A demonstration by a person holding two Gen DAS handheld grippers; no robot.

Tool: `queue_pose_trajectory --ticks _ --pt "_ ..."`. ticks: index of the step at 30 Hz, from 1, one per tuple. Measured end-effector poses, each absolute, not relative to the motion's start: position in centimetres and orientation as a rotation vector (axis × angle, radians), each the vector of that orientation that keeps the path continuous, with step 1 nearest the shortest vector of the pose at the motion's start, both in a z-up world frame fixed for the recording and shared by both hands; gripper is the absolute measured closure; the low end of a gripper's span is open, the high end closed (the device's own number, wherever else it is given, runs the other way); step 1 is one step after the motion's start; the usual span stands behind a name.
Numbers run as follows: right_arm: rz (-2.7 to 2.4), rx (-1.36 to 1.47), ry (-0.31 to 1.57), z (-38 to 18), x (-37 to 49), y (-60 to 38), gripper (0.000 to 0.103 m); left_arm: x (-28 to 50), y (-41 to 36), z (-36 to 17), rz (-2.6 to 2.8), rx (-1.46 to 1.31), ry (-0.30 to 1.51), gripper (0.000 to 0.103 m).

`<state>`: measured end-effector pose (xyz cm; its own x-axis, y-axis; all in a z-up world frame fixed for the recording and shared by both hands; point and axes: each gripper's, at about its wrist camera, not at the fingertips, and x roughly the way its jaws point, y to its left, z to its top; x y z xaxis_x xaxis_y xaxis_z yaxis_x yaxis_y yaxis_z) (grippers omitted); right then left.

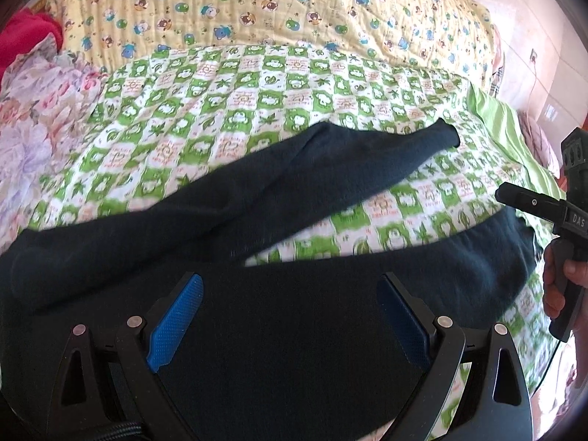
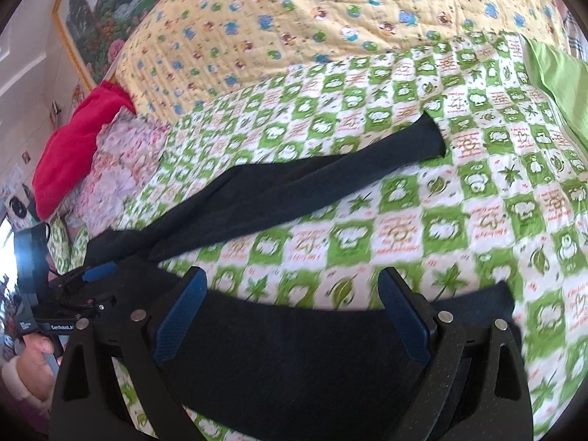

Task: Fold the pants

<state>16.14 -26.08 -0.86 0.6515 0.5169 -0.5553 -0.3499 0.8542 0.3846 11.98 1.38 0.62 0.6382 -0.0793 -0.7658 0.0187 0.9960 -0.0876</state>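
Two tongs, left tongs [image 1: 290, 316] and right tongs [image 2: 294, 312], spread wide over dark pants [image 1: 228, 198] lying on green-checked quilt [image 1: 257, 92], gripping nothing, near bed's front edge.

The pants [image 1: 257, 330] run off both views' bottom edges.

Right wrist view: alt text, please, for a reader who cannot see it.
The open right gripper hovers over one leg of dark pants spread on a green-and-white checked quilt, the other leg angling away toward a yellow bear-print quilt. The left gripper is at far left.
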Motion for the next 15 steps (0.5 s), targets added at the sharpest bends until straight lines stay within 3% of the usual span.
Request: queue_pose_trajectory --ticks 15 --pt "0.448 0.347 0.721 1.6 27.2 -30.3 0.009 22.8 1.1 1.0 -0.105 0.065 0.885 0.007"
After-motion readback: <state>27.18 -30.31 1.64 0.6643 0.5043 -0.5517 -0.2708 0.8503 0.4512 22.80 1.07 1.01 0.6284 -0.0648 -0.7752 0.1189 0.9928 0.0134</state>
